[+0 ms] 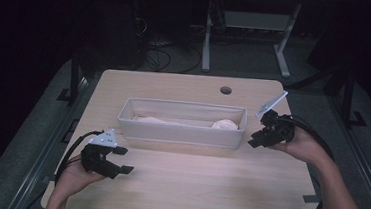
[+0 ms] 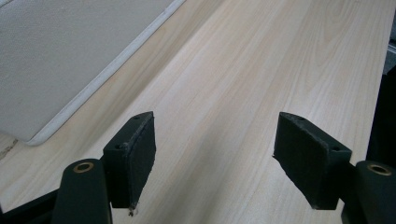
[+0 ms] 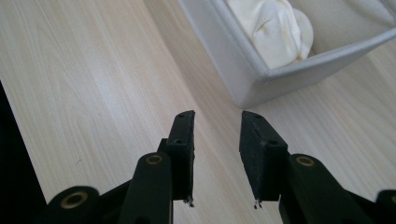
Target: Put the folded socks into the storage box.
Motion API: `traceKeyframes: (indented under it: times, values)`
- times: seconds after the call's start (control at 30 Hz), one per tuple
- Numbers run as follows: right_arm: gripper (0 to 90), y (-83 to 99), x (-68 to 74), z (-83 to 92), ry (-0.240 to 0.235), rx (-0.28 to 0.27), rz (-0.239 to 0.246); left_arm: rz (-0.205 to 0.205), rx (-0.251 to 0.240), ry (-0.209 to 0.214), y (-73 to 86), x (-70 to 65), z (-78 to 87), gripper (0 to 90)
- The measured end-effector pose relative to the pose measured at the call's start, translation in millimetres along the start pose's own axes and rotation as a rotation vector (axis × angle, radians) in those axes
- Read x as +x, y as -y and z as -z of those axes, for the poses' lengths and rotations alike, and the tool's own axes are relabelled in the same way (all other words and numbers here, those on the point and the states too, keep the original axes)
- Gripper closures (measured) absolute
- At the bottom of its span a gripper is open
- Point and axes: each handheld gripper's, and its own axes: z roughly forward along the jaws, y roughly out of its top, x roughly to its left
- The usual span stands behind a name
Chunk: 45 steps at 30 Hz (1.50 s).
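Wooden table (image 1: 192,180), grey bin (image 1: 181,133), both tools apart: left tool (image 1: 121,159), right tool (image 1: 256,139).

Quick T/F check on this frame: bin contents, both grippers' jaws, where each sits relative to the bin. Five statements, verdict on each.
1. The grey fabric bin holds a white bundled cloth near its right end. True.
2. The left gripper grips the bin's rim. False: its jaws stand wide apart over bare table, with nothing between them.
3. The right gripper is beside the bin's right end, outside it. True.
4. The right gripper holds the cloth. False: its jaws have a narrow gap with nothing in it; the cloth lies in the bin.
5. The bin lies tipped on its side. False: it stands upright, open side up.
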Motion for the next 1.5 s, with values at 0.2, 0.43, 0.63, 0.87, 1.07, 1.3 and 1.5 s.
traceKeyframes:
  times: [0.2,0.43,0.63,0.87,1.07,1.3,1.5]
  values:
    - [64.3,6.8,1.4,-4.6,-0.006,-0.001,-0.01,0.0,0.0,-0.001,0.3,0.3,0.5,28.8]
    - [63.0,12.6,1.4,-8.0,-0.015,-0.005,-0.021,0.006,-0.001,-0.003,1.2,0.8,0.8,28.8]
    - [61.2,16.6,2.7,-10.9,-0.019,-0.006,-0.028,0.006,-0.001,-0.003,1.7,1.1,1.4,28.8]
    - [59.6,23.1,3.1,-14.1,-0.023,-0.009,-0.038,0.007,-0.002,-0.003,1.9,1.3,1.3,28.8]
    - [57.7,28.3,4.7,-17.9,-0.029,-0.014,-0.048,0.007,-0.001,-0.003,1.9,1.2,1.1,28.7]
    - [55.7,36.0,6.0,-21.5,-0.034,-0.013,-0.063,0.009,0.0,-0.005,2.5,1.1,1.2,28.6]
    - [53.9,42.0,6.7,-23.1,-0.035,-0.025,-0.073,0.012,-0.001,-0.008,3.3,1.8,2.1,28.5]
